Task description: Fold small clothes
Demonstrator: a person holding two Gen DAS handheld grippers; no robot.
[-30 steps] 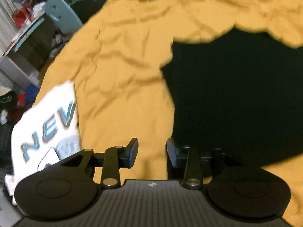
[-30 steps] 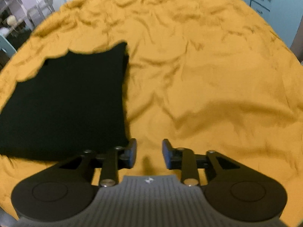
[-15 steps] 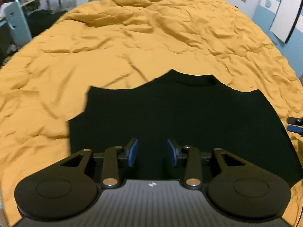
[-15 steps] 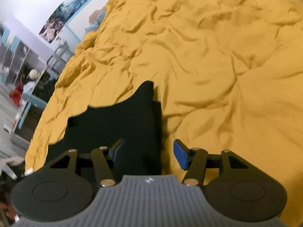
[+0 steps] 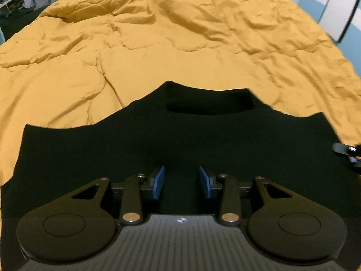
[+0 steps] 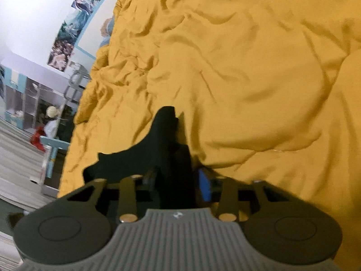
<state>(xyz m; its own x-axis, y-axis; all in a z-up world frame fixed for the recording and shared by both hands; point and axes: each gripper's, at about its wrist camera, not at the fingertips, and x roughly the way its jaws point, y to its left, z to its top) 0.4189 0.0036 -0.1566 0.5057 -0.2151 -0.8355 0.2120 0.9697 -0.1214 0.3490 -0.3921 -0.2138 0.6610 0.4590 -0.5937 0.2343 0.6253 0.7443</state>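
A black shirt lies spread flat on a yellow bedspread, collar toward the far side. My left gripper is open and hovers low over the shirt's near middle, holding nothing. My right gripper is open at the shirt's right edge, with the black cloth lying between its jaws. Its tips also show at the right edge of the left wrist view.
The wrinkled yellow bedspread fills most of both views. A white wall with posters, shelves and a light blue chair stand beyond the bed's left side. A blue and white wall panel is at far right.
My left gripper has swung from the bed's left side to over the shirt and come lower. My right gripper has tilted, opened wider and slid onto the shirt's right edge.
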